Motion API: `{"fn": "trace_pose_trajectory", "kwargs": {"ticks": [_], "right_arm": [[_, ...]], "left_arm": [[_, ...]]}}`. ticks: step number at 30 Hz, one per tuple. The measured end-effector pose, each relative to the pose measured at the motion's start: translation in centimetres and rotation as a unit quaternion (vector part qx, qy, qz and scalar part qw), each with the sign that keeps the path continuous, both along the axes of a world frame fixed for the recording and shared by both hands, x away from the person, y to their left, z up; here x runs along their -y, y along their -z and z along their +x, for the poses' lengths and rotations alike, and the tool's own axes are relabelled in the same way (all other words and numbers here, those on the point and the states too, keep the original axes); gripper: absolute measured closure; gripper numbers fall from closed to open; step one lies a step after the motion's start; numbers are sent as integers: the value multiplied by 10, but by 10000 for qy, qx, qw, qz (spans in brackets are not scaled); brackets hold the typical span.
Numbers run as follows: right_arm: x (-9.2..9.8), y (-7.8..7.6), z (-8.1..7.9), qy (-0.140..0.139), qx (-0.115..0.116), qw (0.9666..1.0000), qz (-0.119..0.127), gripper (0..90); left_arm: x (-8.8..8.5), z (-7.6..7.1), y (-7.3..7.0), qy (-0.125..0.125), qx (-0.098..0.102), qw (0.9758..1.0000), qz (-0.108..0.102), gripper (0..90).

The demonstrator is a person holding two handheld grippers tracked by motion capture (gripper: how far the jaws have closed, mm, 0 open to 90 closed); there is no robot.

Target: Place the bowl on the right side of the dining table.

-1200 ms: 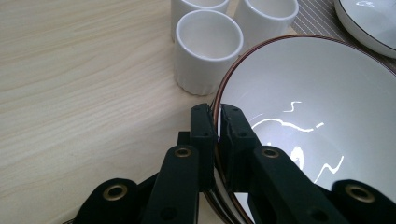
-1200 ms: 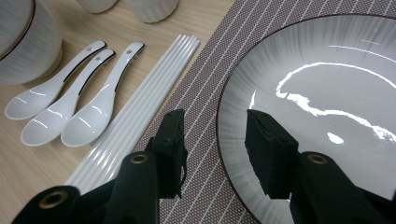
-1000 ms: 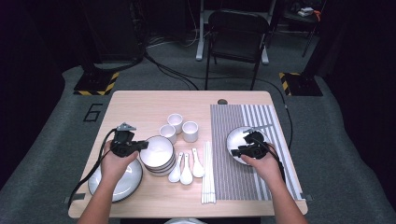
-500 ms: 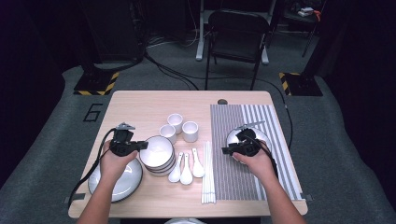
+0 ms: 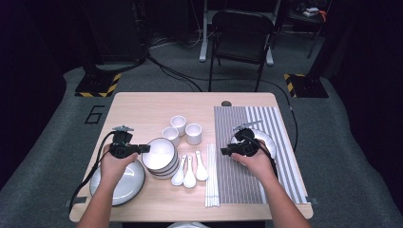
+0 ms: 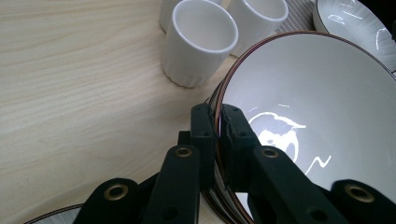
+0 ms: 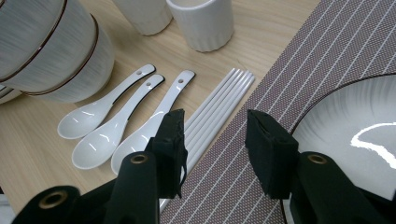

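Beside the cups (image 5: 186, 129), the left gripper (image 6: 218, 122) pinches the top bowl's (image 6: 317, 121) rim; the right gripper (image 7: 214, 135) hangs open, empty.

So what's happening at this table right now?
A person is laying out tableware with a gripper in each hand. The left gripper is shut on the rim of the top bowl of the bowl stack. The right gripper is open with nothing between its jaws, over the edge of the striped placemat beside the chopsticks, with a plate on the mat next to it.
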State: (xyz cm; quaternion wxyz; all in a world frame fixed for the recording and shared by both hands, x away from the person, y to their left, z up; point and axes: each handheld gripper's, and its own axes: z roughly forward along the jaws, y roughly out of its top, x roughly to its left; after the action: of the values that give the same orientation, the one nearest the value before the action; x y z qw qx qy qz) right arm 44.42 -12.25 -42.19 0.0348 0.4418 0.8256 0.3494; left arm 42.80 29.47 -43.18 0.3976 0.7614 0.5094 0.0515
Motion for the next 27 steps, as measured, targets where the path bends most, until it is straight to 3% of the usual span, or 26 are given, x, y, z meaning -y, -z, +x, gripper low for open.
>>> {"fn": "trace_pose_trajectory", "kwargs": {"ticks": [7, 18, 27], "right_arm": [[-3, 1, 2, -88, 37, 10000, -4, 577], [-18, -4, 2, -193, 90, 9998, 12, 577], [-27, -7, 4, -246, 72, 9997, 14, 576]], "left_arm": [[0, -1, -1, 6, -22, 10000, 33, 849], [1, -3, 0, 17, 110, 9999, 119, 850], [-4, -2, 4, -26, 11, 9999, -167, 847]]}}
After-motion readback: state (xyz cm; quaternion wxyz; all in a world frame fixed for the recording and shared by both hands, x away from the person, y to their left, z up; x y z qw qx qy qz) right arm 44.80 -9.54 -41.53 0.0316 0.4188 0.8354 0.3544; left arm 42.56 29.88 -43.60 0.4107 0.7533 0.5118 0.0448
